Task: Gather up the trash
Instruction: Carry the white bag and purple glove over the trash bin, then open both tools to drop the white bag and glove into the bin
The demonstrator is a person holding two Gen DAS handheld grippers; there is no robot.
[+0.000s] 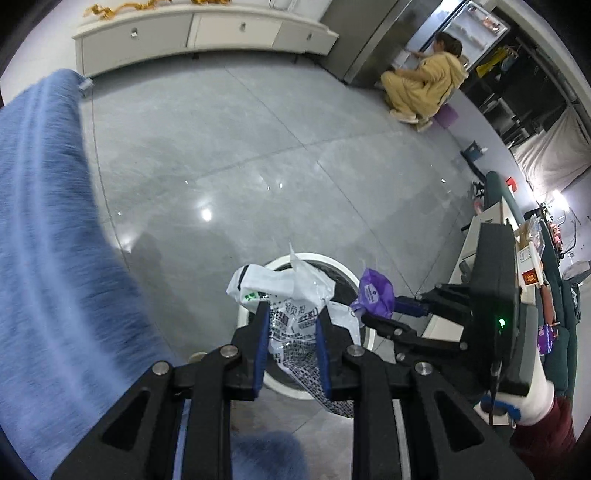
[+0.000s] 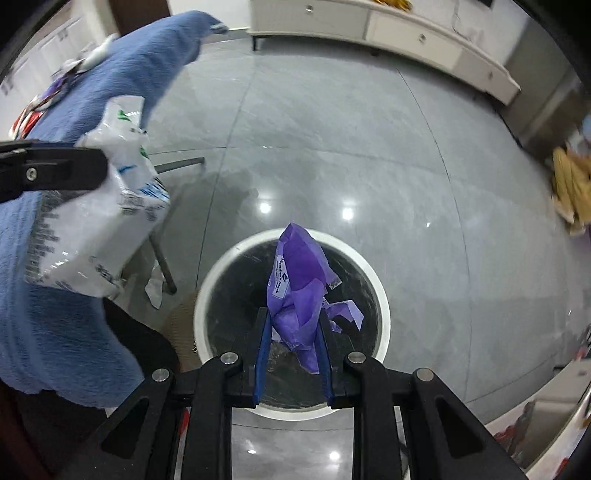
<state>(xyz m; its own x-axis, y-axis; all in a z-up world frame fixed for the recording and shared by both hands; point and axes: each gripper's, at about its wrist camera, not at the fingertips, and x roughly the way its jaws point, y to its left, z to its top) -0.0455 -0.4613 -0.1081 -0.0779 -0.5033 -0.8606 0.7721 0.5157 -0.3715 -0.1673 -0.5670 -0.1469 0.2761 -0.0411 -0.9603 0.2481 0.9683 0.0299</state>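
Both loads are over the white-rimmed bin (image 2: 291, 317), left gripper (image 1: 291, 343) clamping the white wrapper (image 1: 295, 314), right gripper (image 2: 291, 343) pinching the purple wrapper (image 2: 299, 295), so I'd release only once centered above its mouth.

Floor (image 1: 258, 147): grey tile, polished, glossy, mirrors ceiling lights. Blue cloth (image 1: 44, 221): fuzzy, matt, ribbed nap. White wrapper (image 1: 291, 295): thin crinkled plastic film, shiny, printed black text and grid. Purple wrapper (image 2: 299, 295): thin crumpled film, semi-gloss, with a white label. Trash bin (image 2: 218, 280): smooth white rim, looks plastic; dark, scuffed, faintly reflective interior. Left gripper (image 1: 290, 345) and right gripper (image 2: 291, 354): matt black plastic arms, bright metal pivot pins, blue matt pads on the fingers (image 2: 263, 354). Cabinet (image 1: 236, 29): cream, smooth satin finish, small metal knobs.
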